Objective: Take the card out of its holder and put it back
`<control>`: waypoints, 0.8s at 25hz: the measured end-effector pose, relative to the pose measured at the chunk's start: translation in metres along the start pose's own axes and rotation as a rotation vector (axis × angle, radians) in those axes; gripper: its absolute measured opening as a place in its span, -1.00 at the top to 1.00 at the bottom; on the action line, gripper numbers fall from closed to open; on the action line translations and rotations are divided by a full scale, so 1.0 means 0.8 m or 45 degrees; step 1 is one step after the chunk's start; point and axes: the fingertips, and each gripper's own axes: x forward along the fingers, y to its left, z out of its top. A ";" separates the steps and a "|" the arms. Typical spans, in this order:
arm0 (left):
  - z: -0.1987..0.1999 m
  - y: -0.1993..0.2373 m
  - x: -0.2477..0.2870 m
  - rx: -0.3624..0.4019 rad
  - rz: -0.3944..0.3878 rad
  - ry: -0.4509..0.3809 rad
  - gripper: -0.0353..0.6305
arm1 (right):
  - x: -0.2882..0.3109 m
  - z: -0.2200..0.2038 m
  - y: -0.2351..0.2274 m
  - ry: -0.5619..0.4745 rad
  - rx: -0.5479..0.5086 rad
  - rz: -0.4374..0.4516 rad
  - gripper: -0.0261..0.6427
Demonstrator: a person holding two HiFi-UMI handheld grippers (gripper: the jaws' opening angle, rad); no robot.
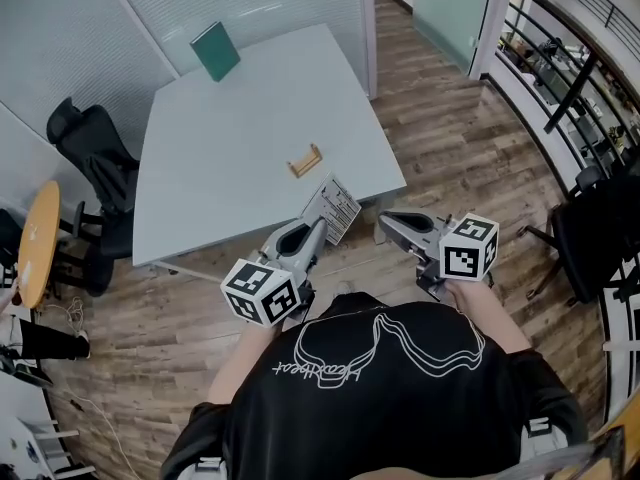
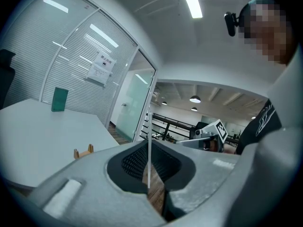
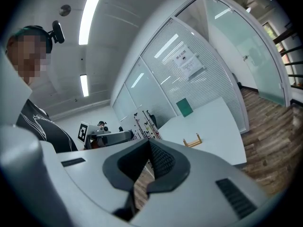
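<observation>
Where the jaws of the left gripper (image 2: 149, 148) close, a white printed card (image 2: 149, 122) is clamped between the pads and is seen edge-on as a thin upright line. Nothing is held by the right gripper (image 3: 148, 143), whose jaws are pressed together. In the head view the card is held at the near edge of the grey table (image 1: 230, 148), with the right gripper at three o'clock of it and apart from it. The wooden card holder (image 1: 306, 161) is set on the table at twelve o'clock from the card, and a green notebook (image 1: 215, 50) is stood at eleven o'clock by the far edge.
</observation>
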 end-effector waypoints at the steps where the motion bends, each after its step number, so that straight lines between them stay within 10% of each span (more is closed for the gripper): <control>1: 0.001 0.000 -0.001 0.001 0.006 0.000 0.82 | 0.000 0.000 0.001 0.002 0.000 0.005 0.90; 20: 0.017 0.057 0.018 0.006 0.004 0.046 0.82 | 0.044 0.016 -0.026 -0.033 0.065 -0.016 0.90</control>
